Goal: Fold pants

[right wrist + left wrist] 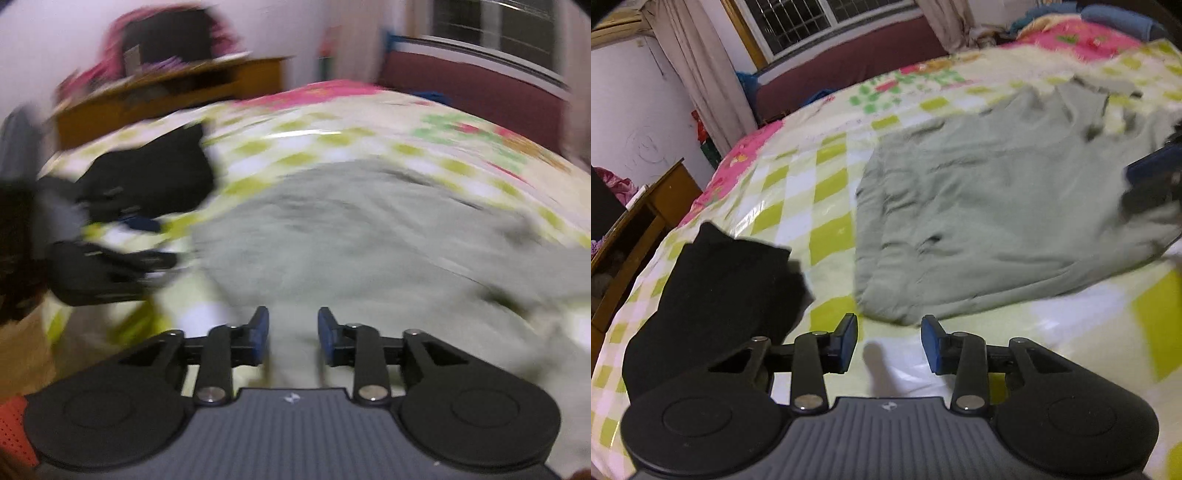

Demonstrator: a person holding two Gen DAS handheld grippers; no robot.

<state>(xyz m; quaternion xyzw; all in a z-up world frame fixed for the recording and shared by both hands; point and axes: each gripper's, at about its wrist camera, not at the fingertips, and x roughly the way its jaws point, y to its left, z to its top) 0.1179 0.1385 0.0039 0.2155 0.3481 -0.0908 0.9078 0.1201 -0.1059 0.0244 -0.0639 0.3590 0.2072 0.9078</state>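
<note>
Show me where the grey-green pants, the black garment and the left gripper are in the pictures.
grey-green pants (997, 206): left wrist view, middle of the cloth.
black garment (731, 273): left wrist view, its centre.
left gripper (889, 341): left wrist view, midway between its fingertips.

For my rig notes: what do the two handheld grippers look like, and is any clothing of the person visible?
Both the left gripper and the right gripper are black, with round hubs, silver pivot bolts, a ribbed grey centre plate bearing a small white logo, and blue pads on the fingers. No cables show. An orange mesh fabric sits at the right view's corner.

No readable text anywhere
</note>
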